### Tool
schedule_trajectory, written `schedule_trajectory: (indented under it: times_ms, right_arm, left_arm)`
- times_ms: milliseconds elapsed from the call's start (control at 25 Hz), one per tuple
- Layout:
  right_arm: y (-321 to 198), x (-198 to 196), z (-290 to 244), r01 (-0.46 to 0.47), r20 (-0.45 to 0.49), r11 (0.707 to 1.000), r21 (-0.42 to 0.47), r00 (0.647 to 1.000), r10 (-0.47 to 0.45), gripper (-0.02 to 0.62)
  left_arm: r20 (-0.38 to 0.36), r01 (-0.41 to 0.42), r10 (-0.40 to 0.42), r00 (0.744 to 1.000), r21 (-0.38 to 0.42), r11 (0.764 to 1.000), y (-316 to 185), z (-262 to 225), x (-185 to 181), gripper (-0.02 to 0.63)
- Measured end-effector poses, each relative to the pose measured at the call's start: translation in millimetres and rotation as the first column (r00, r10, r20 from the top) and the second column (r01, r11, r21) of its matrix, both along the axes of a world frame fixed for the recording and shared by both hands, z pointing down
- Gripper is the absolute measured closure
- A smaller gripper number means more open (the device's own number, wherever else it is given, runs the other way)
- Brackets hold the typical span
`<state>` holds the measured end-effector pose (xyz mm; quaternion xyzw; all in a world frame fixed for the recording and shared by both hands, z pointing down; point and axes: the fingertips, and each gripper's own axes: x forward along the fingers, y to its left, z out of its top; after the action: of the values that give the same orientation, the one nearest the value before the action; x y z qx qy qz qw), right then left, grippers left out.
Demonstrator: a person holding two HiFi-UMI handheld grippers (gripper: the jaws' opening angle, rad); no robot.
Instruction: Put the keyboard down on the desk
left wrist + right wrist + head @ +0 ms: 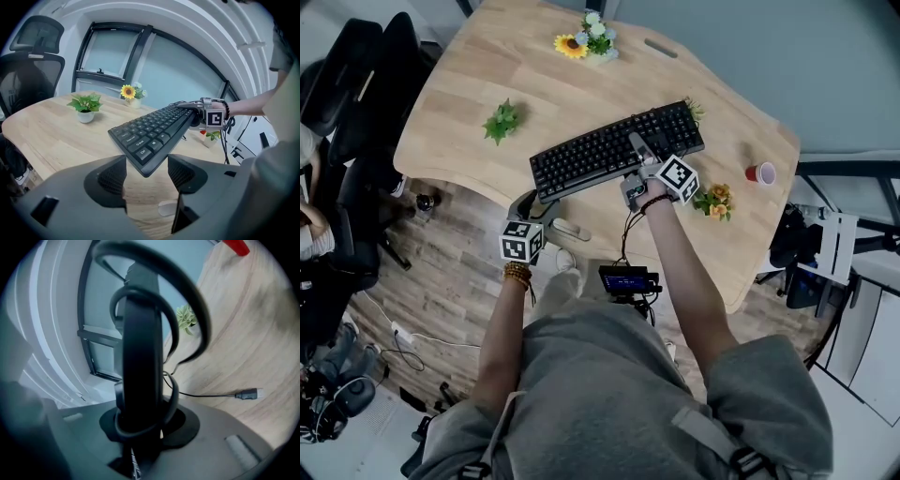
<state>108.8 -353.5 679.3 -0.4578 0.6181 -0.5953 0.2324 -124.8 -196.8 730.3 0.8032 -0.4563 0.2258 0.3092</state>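
A black keyboard (614, 148) hangs over the wooden desk (469, 84) with its left end lower. My right gripper (639, 161) is shut on its front edge near the right end. The right gripper view looks along the keyboard (140, 357) edge-on, clamped in the right gripper (140, 423) with its cable looped around it. My left gripper (534, 199) is at the keyboard's left end, by the desk's front edge. In the left gripper view the keyboard's (154, 131) near corner sits between the wide jaws of the left gripper (146, 176), and the pads do not press on it.
On the desk stand a small green plant (502, 120), a sunflower vase (589, 39), a red cup (760, 172) and an orange-flowered plant (715, 200). The cable's plug (247, 393) lies loose on the wood. A black office chair (356, 84) stands at the left.
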Motion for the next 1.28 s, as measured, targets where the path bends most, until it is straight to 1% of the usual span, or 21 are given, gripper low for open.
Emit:
schedule_trajectory:
  times_ms: [480,680,800,1000,1280]
  right_arm:
    - [-1.3,-1.5,37.2,-0.008,0.007,0.997,-0.083,1.000,0.008,0.486]
    - [-2.1,-1.4,49.9,-0.021,0.034,0.993,-0.116,0.999,0.025,0.485]
    - [-0.1,0.6,58.8,-0.037,0.043,0.989,-0.145,0.998,0.044,0.483]
    - [7.2,2.5,70.9,-0.039,0.027,0.981,-0.191,0.999,0.045,0.468]
    - [17.5,14.3,87.5,-0.081,0.035,0.959,-0.270,0.995,0.094,0.454]
  left_arm:
    - [0.020,0.036,-0.036,0.999,-0.045,0.998,-3.0,12.1,-6.9,0.336]
    - [0.016,0.066,-0.065,0.998,-0.047,0.997,-6.9,12.4,-10.6,0.341]
    - [0.007,0.094,-0.094,0.996,-0.049,0.994,-9.9,11.0,-13.0,0.347]
    - [-0.031,0.161,-0.162,0.986,-0.042,0.986,-18.0,5.3,-18.8,0.352]
    - [-0.057,0.185,-0.186,0.981,-0.032,0.982,-30.7,-2.6,-17.9,0.353]
